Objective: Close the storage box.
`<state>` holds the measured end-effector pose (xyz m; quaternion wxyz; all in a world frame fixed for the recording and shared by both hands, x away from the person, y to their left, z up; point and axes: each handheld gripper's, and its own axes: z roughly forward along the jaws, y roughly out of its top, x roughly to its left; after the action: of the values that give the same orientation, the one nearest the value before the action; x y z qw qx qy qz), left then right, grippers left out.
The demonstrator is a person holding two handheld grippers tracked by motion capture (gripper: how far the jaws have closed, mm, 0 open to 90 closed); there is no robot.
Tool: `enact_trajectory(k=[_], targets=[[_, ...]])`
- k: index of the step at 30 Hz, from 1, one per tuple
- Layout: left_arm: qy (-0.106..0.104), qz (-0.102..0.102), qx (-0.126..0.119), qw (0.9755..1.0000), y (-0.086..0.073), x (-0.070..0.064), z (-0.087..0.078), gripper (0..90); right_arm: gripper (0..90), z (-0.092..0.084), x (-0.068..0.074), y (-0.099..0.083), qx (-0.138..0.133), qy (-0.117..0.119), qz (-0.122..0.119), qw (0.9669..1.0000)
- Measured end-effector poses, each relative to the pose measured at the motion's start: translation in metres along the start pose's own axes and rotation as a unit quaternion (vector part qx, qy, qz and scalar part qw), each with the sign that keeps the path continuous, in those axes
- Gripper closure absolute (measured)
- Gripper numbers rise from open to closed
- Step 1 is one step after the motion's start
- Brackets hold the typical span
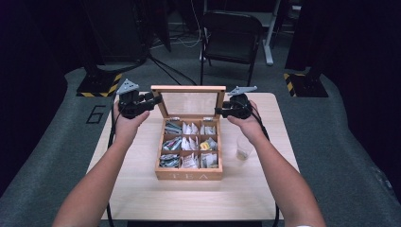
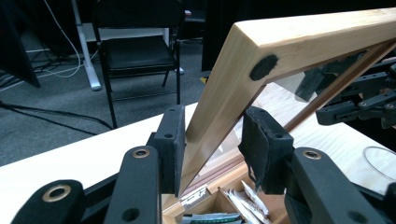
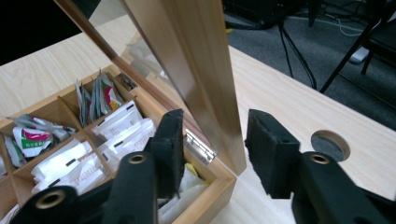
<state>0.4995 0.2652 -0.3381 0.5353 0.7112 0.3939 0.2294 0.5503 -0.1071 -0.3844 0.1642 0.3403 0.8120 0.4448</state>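
A wooden tea box [image 1: 189, 176] with several compartments of tea bags [image 1: 190, 143] stands mid-table, its glass lid [image 1: 189, 88] raised upright. My left gripper [image 1: 158, 100] is at the lid's left side rail. In the left gripper view its pads [image 2: 170, 154] press on that rail [image 2: 219, 107], so my left gripper [image 2: 212, 154] is shut on the lid. My right gripper [image 1: 218, 112] is at the lid's right side rail. In the right gripper view the rail [image 3: 187, 56] stands between the jaws of my right gripper [image 3: 215, 154], with small gaps to both pads, so it is open.
A clear plastic cup [image 1: 244, 147] stands right of the box, under my right forearm. The table top has a round hole [image 3: 330, 144] behind the box's right corner. A black folding chair [image 1: 231, 38] stands beyond the table's far edge.
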Motion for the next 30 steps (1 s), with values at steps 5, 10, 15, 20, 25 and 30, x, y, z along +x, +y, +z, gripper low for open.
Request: enact_trajectory(k=[5,10,15,20,25,30], targets=[[-0.006,-0.002,0.0,1.0,-0.003,0.0,-0.002,59.9,51.4,-0.005,0.003,-0.002,-0.001,0.001,0.002,1.0],[-0.007,-0.002,0.003,1.0,-0.004,-0.002,-0.005,59.7,49.2,-0.015,0.007,0.001,-0.011,0.0,0.01,0.9999],[-0.015,-0.004,0.0,0.9999,-0.008,-0.003,-0.008,59.0,49.1,-0.028,0.014,0.002,-0.009,0.007,0.006,0.9999],[-0.015,-0.002,0.001,0.9999,-0.011,-0.005,-0.011,58.9,49.1,-0.045,0.027,0.006,-0.024,0.006,-0.005,0.9997],[-0.019,-0.001,0.001,0.9998,-0.014,-0.007,-0.013,58.4,49.1,-0.059,0.034,0.011,-0.036,0.004,-0.013,0.9993],[-0.024,0.001,0.001,0.9997,-0.018,-0.008,-0.016,57.6,51.7,-0.069,0.04,0.015,-0.043,0.006,-0.017,0.9989]])
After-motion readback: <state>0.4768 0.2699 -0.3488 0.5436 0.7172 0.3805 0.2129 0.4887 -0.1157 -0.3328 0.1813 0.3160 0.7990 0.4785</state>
